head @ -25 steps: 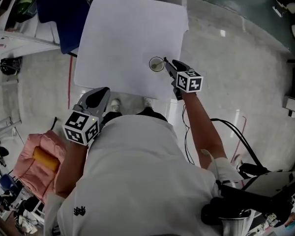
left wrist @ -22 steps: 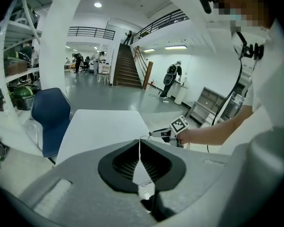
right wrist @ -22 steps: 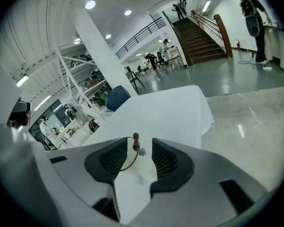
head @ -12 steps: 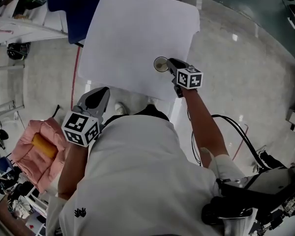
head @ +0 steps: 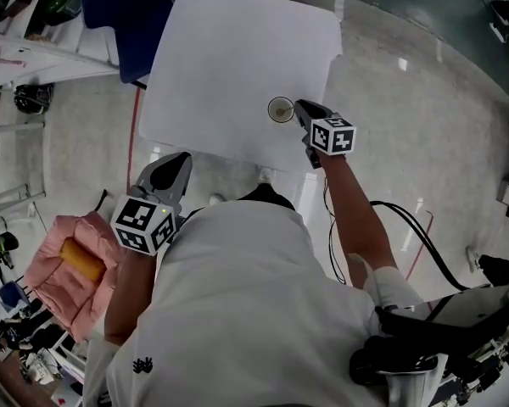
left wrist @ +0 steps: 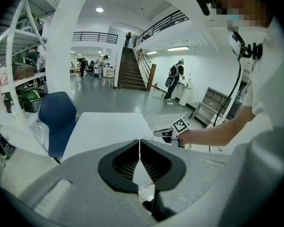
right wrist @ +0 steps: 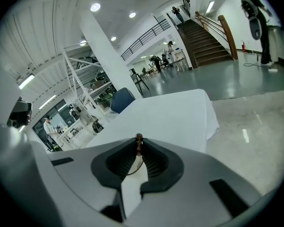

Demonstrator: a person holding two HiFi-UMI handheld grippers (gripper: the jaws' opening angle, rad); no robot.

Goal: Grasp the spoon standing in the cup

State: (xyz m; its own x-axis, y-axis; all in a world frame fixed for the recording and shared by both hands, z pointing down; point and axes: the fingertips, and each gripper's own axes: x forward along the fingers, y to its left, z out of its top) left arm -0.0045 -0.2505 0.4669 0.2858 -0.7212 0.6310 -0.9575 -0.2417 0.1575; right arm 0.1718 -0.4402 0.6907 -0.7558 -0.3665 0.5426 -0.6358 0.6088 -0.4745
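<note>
A small round cup (head: 281,109) stands near the right front edge of the white table (head: 237,49); the spoon in it is too small to make out in the head view. My right gripper (head: 299,108) reaches to the cup's right side. In the right gripper view the thin spoon handle (right wrist: 138,139), with its brown knob end, stands between the fingertips; the jaws are closing and pinch it. My left gripper (head: 171,174) is held low off the table's front edge, shut and empty, its tips touching in the left gripper view (left wrist: 140,142).
A blue chair (head: 123,11) stands at the table's far left corner. A pink cushion-like bundle (head: 64,265) lies on the floor to my left. Shelving (right wrist: 80,93) is at the left. A cable (head: 407,227) runs along the floor on the right.
The right gripper's jaws have come together around the spoon handle at the cup. The left gripper has stayed in place. The head view has shifted slightly.
</note>
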